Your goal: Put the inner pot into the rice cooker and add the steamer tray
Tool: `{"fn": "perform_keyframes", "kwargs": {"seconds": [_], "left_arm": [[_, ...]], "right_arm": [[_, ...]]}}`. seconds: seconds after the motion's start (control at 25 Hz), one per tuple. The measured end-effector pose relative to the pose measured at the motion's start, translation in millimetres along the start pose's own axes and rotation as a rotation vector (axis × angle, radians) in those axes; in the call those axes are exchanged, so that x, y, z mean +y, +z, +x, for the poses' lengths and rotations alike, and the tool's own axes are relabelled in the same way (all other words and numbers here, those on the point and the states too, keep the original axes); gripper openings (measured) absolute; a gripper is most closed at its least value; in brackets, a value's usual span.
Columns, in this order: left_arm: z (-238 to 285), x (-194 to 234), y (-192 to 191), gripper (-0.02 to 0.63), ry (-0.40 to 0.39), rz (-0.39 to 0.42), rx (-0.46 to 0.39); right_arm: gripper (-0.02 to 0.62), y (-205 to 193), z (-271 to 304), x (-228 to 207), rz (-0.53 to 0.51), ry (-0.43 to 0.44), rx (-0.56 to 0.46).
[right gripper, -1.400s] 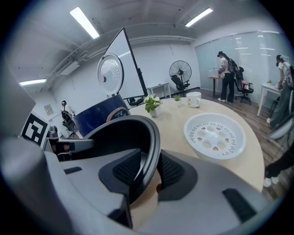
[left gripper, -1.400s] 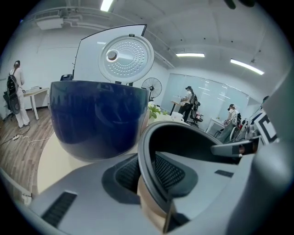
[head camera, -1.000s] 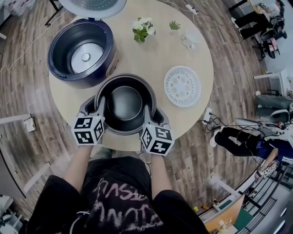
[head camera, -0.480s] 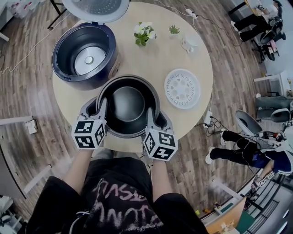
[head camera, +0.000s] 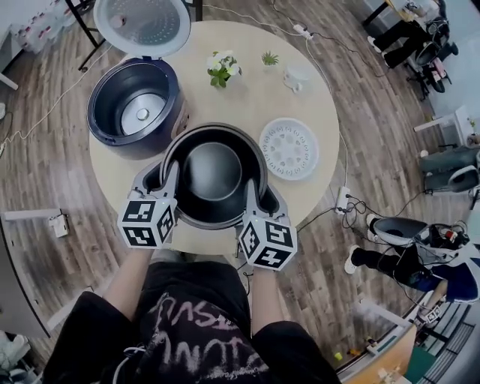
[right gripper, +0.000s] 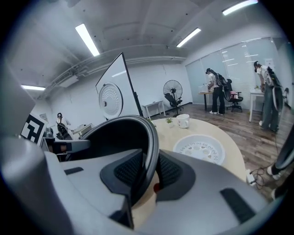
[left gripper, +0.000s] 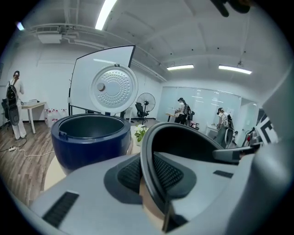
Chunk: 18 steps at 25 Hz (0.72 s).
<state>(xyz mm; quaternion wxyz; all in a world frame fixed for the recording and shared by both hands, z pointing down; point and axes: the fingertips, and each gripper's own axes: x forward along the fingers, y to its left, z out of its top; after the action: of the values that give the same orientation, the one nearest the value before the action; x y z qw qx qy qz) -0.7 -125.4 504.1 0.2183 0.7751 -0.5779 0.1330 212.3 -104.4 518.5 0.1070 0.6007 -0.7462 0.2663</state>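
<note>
Inner pot (head camera: 212, 174) is gripped on both sides of its rim. The left gripper (head camera: 166, 176) is clamped on the rim's left edge and the right gripper (head camera: 250, 193) on its right edge, each pair of jaws drawn narrow with the thin rim pinched between the pads. The pot is held at lower middle of the head view, over the round table's (head camera: 247, 90) near edge. The rice cooker (head camera: 135, 112) is seen at upper left with its lid (head camera: 142, 22) raised. The steamer tray (head camera: 289, 148) is laid flat on the table, right of the pot.
</note>
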Motion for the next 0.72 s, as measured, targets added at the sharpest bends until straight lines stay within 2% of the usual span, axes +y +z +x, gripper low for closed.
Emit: {"fn": "perform_keyframes", "kwargs": {"seconds": [0.48, 0.72], "left_arm": [[0.5, -22.6, 30.6, 0.072, -0.104, 0.052, -0.072], [-2.1, -15.4, 45.0, 0.072, -0.183, 0.056, -0.094]], "right_arm": [[0.091, 23.9, -28.7, -7.0, 0.013, -0.082, -0.103], [0.090, 33.0, -40.4, 9.2, 0.012, -0.156, -0.142]]}}
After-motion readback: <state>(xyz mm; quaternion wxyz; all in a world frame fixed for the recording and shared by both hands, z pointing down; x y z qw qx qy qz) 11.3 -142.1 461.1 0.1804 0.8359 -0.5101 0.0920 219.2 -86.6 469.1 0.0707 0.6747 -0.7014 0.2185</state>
